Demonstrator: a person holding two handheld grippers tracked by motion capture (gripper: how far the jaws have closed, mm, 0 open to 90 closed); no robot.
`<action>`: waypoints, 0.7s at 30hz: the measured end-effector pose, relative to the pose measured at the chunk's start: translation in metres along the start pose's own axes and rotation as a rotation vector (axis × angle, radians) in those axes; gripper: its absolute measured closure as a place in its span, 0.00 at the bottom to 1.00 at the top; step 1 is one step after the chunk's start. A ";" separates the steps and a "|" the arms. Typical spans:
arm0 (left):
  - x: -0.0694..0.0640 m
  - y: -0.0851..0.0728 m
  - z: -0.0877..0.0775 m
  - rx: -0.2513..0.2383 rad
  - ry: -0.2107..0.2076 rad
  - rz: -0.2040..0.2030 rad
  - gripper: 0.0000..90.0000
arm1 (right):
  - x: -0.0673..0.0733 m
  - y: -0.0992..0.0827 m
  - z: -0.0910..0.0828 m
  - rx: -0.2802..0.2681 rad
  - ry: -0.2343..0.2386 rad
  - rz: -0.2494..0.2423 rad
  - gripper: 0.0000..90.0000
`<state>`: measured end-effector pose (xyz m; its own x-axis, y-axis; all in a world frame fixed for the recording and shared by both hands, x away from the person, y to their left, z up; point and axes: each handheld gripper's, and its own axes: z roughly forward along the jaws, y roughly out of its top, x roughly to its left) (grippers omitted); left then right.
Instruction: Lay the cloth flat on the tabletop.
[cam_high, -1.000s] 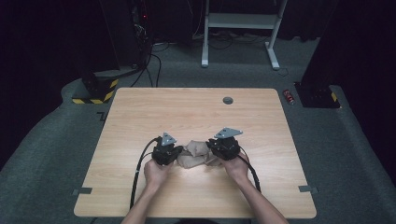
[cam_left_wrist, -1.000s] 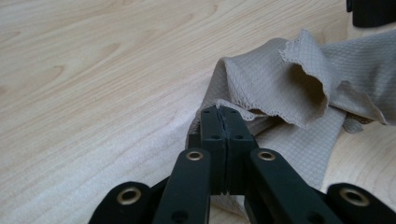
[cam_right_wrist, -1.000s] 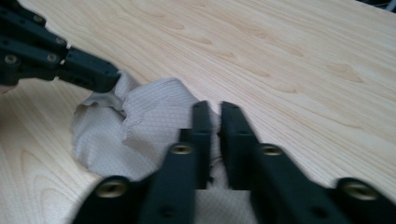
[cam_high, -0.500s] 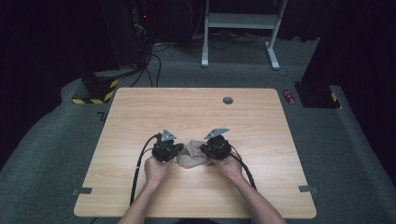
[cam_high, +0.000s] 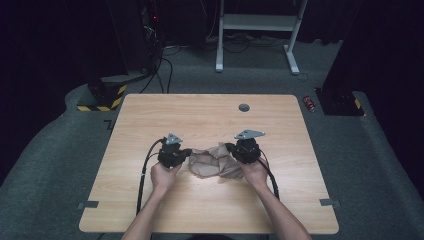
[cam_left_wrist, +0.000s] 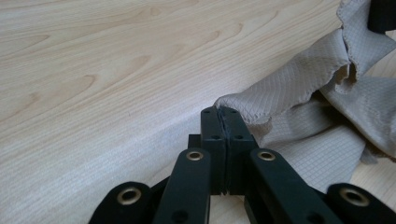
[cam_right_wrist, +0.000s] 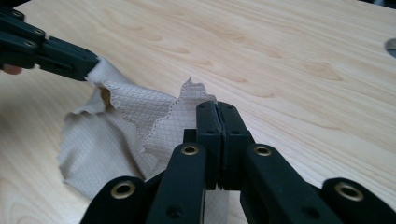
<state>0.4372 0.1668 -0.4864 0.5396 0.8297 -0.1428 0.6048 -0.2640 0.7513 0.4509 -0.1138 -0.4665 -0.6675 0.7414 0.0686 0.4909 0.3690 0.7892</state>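
A crumpled beige cloth (cam_high: 212, 162) with a fine grid weave lies on the wooden table (cam_high: 200, 115) between my two grippers. My left gripper (cam_high: 189, 155) is at its left end. In the left gripper view, the left gripper (cam_left_wrist: 225, 113) is shut on a folded edge of the cloth (cam_left_wrist: 299, 79). My right gripper (cam_high: 230, 148) is at the cloth's right end. In the right gripper view, the right gripper (cam_right_wrist: 217, 108) is shut on a scalloped corner of the cloth (cam_right_wrist: 140, 112). There the left gripper (cam_right_wrist: 95, 65) shows farther off, clamped on the other end.
A round grey grommet (cam_high: 244, 107) sits near the table's far edge. A black cable (cam_high: 145, 175) trails from the left gripper toward the near edge. On the floor beyond stand a yellow-and-black striped base (cam_high: 102, 102), a white frame (cam_high: 255, 30) and a small red object (cam_high: 310, 103).
Both grippers have drawn apart, left one leftward and right one rightward, and slightly toward the far edge. The cloth is stretched wider between them.
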 end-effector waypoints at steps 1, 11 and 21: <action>0.001 0.003 0.001 0.002 0.004 0.000 0.99 | -0.004 0.000 0.000 -0.005 -0.010 0.015 0.98; 0.018 0.004 0.038 0.089 0.066 -0.073 0.98 | -0.024 0.002 0.019 0.080 -0.079 0.064 0.98; 0.003 0.006 0.015 0.027 0.074 -0.014 0.69 | -0.026 0.003 0.007 0.034 -0.052 0.085 0.80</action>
<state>0.4511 0.1606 -0.4923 0.4868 0.8672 -0.1049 0.6280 -0.2640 0.7320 0.4734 -0.1283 -0.4704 -0.5933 0.7985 0.1022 0.5639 0.3217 0.7606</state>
